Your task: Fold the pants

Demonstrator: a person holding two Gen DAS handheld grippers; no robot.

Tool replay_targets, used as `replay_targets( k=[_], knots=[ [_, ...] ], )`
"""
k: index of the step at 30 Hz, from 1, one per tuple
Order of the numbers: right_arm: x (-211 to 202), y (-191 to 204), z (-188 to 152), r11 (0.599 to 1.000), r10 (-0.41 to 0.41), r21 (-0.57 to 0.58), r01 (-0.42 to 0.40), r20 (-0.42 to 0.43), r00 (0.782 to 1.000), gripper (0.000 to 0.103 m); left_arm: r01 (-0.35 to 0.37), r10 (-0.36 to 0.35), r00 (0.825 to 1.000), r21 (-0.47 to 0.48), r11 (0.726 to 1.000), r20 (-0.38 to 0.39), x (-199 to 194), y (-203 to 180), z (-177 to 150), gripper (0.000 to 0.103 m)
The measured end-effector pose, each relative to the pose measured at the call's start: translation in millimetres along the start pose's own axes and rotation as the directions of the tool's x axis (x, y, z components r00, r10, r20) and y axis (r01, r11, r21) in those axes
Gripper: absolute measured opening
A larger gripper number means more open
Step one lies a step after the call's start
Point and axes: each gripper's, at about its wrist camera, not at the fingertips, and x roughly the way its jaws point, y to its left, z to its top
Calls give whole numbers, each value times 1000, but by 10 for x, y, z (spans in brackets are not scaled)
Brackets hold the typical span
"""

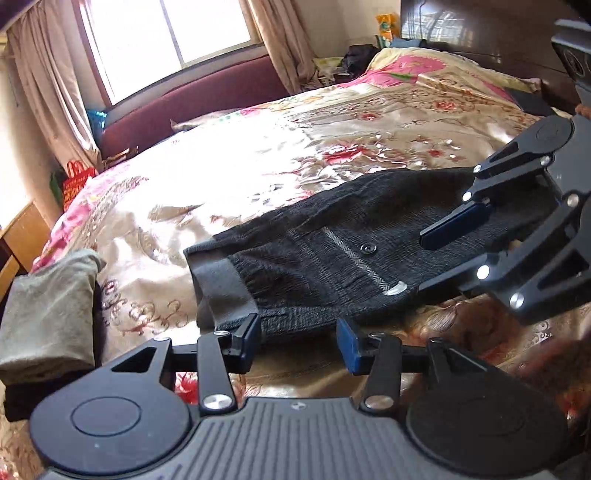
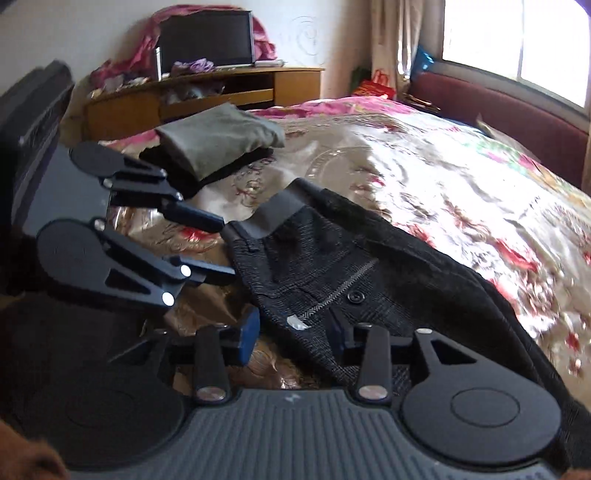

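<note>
Dark grey patterned pants point(image 1: 314, 251) lie flat on the floral bedspread point(image 1: 258, 155), waistband toward the left of the left wrist view, back pocket button up. My left gripper point(image 1: 299, 345) is open at the near edge of the pants by the waistband, jaws wide, nothing held. My right gripper point(image 2: 293, 332) is open, low over the seat of the pants point(image 2: 369, 280), near the pocket. It also shows in the left wrist view point(image 1: 428, 262). The left gripper also shows in the right wrist view point(image 2: 229, 247) beside the waistband.
A folded grey-green garment point(image 2: 218, 136) on a dark one sits at the bed's corner point(image 1: 48, 310). A wooden desk point(image 2: 207, 96) with a screen stands past the bed. A maroon bench point(image 1: 192, 99) runs under the window. A dark headboard point(image 1: 480, 33) is at the far right.
</note>
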Motion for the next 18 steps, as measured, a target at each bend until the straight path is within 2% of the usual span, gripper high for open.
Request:
replay_targets(
  k=[5,9,11,13,16,18],
  knots=[
    [262,130,16,993,-18,-114,10,-69,997,40,-40,33,997,-94,995,-76,275,224,-19,60],
    [429,277,51,976,-75,-209,64,-45,996,39,30,-55,993,-236,971,-101,314,388,-99,61],
    [534,281,77,973,-96,-214,83,-52,994,34,57,-88,989,-254,966,-115,342,374,-120,61],
    [568,217,124,985,-79,-162,66,-74,994,14,57,-88,989,-239,969,-119,373,338,-113,61],
    [491,194,150,988,-69,-141,60,-56,996,10,88,-122,987,-273,958,-109,446,364,-31,62],
    [466,217,130,985,-71,-159,62,-49,996,9,158,-194,978,-342,926,-75,464,450,54,62]
  ],
)
